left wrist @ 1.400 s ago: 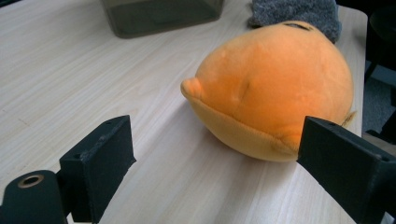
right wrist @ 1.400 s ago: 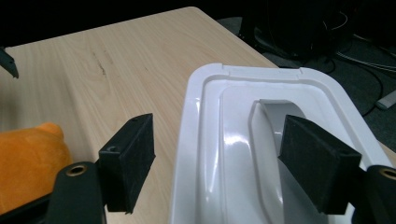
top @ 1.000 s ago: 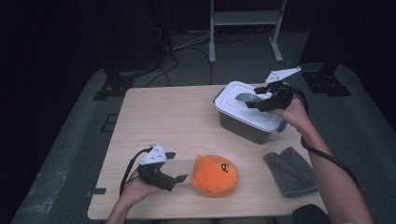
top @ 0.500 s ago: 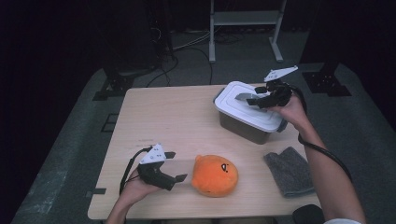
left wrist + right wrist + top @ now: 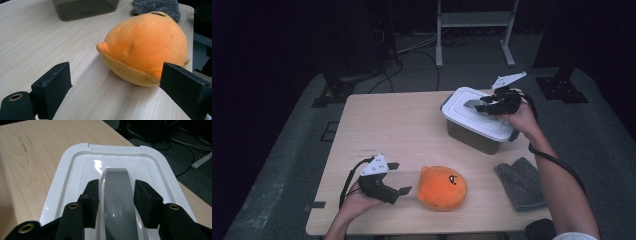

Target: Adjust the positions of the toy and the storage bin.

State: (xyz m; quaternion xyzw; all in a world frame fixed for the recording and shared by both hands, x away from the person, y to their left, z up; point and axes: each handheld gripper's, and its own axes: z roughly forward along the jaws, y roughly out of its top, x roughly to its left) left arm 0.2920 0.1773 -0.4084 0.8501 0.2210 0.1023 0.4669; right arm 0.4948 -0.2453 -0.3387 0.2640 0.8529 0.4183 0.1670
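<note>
An orange plush toy (image 5: 442, 187) lies near the table's front edge. My left gripper (image 5: 401, 177) rests just left of it, open, with the plush (image 5: 145, 47) ahead of the wide-apart jaws and touching neither. At the back right stands a grey box (image 5: 472, 132) with a white lid (image 5: 489, 125). My right gripper (image 5: 473, 105) is down on that lid (image 5: 75, 170). Its jaws straddle the lid's grey handle (image 5: 117, 202), one pad close on each side, with thin gaps still showing.
A folded grey cloth (image 5: 522, 182) lies on the wooden table (image 5: 402, 125) at the front right, beside the plush. The box (image 5: 85, 8) and cloth (image 5: 157, 6) show beyond the plush in the left gripper view. Dark floor, cables and a metal stand surround the table.
</note>
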